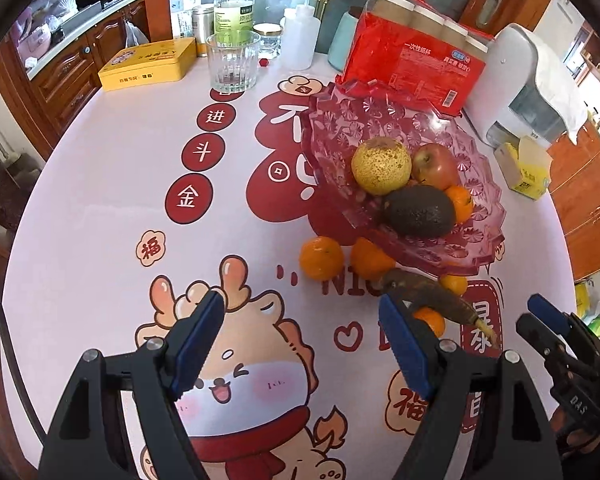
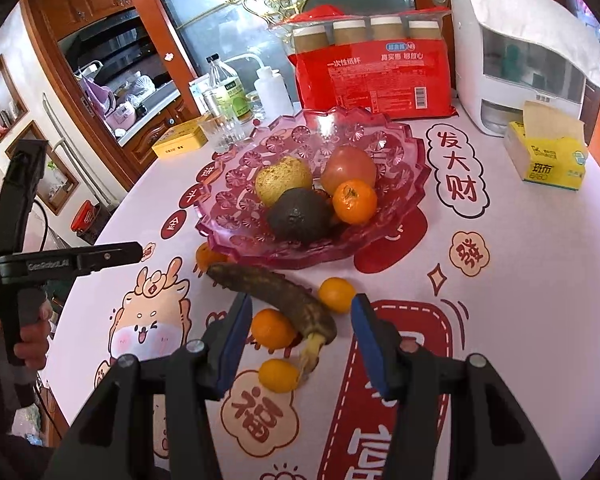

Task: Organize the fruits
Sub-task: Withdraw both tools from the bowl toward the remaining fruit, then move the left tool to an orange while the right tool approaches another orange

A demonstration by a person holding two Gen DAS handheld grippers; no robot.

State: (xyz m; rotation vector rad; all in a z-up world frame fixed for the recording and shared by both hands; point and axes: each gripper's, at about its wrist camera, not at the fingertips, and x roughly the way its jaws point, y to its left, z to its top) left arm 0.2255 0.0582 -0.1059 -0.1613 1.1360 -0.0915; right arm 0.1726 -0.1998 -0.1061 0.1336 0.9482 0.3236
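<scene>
A pink glass fruit bowl (image 2: 380,132) (image 1: 328,128) holds a yellow pear (image 2: 284,184) (image 1: 381,165), a red apple (image 2: 350,168) (image 1: 436,166), a dark avocado (image 2: 300,216) (image 1: 418,210) and a tangerine (image 2: 355,201) (image 1: 460,202). On the table in front of it lie a browned banana (image 2: 276,292) (image 1: 432,294) and several loose tangerines (image 2: 273,328) (image 1: 321,258). My right gripper (image 2: 298,340) is open, its fingers either side of the banana's stem end and a tangerine. My left gripper (image 1: 300,344) is open and empty, left of the loose fruit.
Behind the bowl stand a red pack of paper cups (image 2: 370,76), a white dispenser (image 2: 516,56), a yellow tissue box (image 2: 546,160), a drinking glass (image 1: 233,62), bottles (image 1: 234,4) and a yellow tin (image 1: 148,65). The right gripper also shows in the left wrist view (image 1: 556,328).
</scene>
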